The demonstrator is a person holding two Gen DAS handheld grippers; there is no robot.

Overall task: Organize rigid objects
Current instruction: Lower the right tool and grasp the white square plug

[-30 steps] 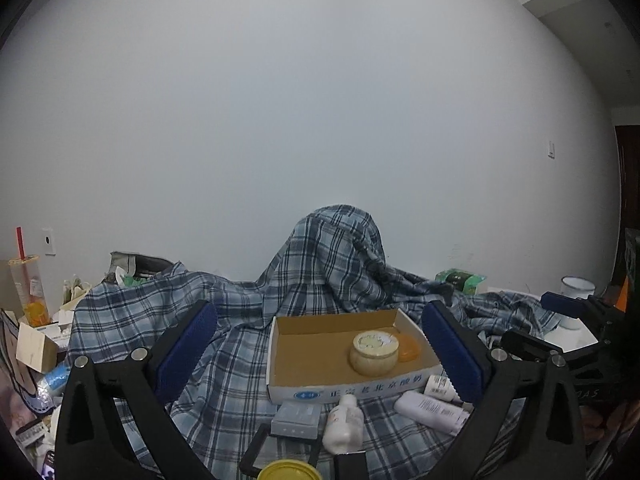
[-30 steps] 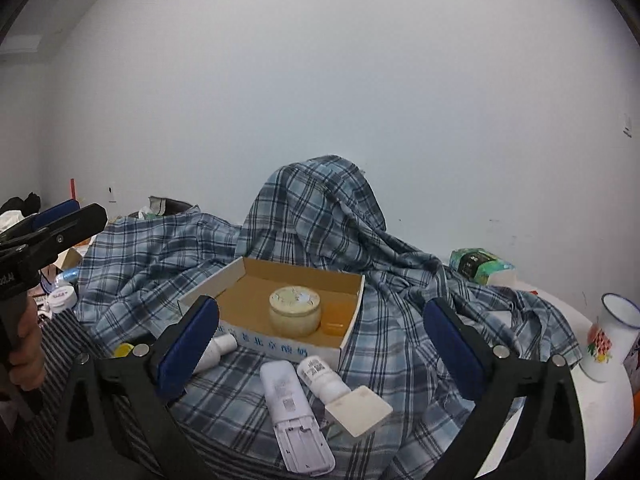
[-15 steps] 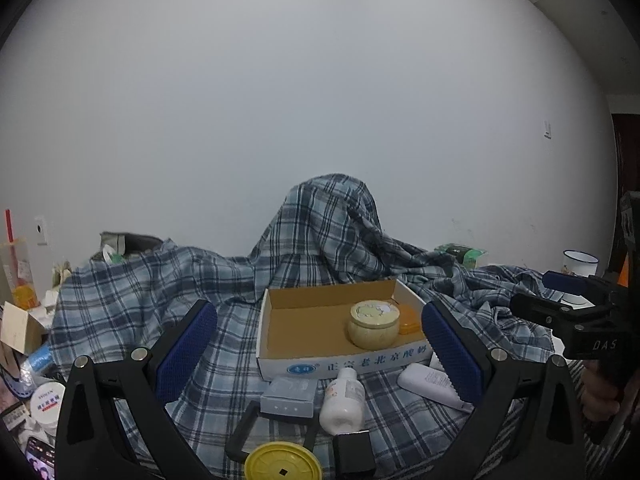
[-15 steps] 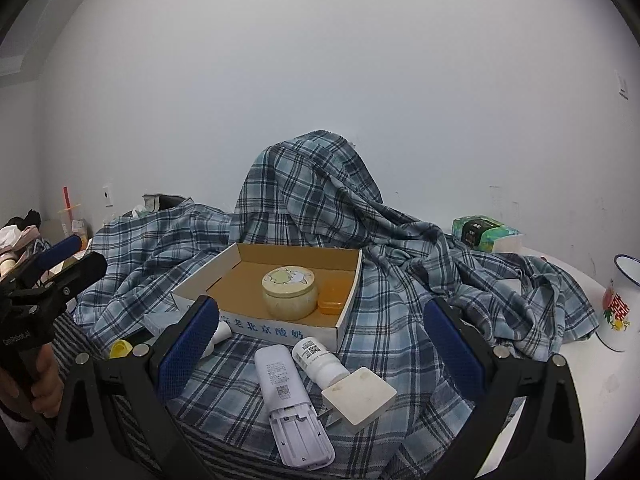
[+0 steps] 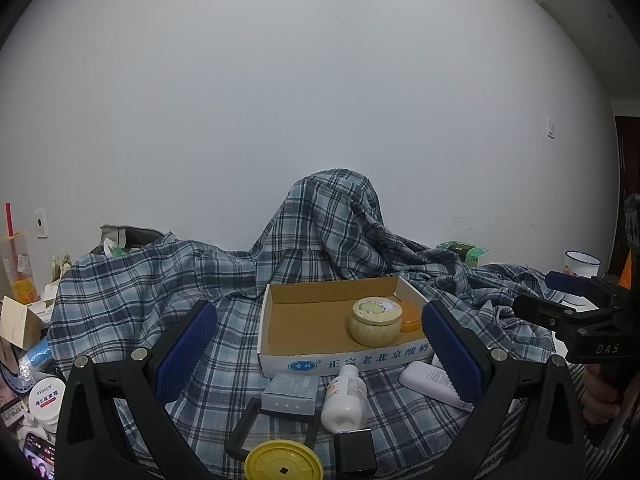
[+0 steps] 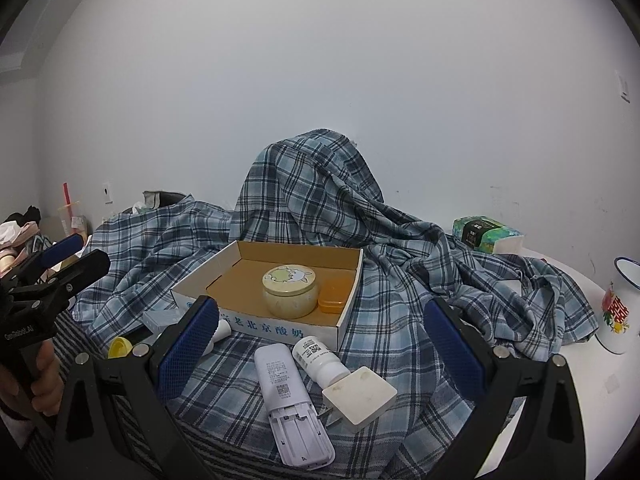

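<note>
An open cardboard box (image 5: 280, 316) (image 6: 200, 280) sits on plaid cloth and holds a round cream tin (image 5: 375, 321) (image 6: 290, 291) and a small orange case (image 5: 411, 316) (image 6: 335, 294). In front of it lie a grey case (image 5: 290, 392), a white bottle (image 5: 345, 398), a yellow lid (image 5: 283, 462), a black block (image 5: 355, 456), a white remote (image 6: 288, 396), a second white bottle (image 6: 320, 360) and a white square adapter (image 6: 359, 394). My left gripper (image 5: 318, 354) and right gripper (image 6: 316, 350) hang open above these items, holding nothing.
A plaid shirt (image 6: 312, 200) drapes over a tall hump behind the box. A tissue pack (image 6: 486, 234) and an enamel mug (image 6: 620, 306) stand on the white table at right. Jars, a drink cup (image 5: 16, 268) and clutter crowd the left.
Both grippers have pulled back and lifted slightly, so the box and the loose items sit lower and nearer in view. Both stay open and empty.
</note>
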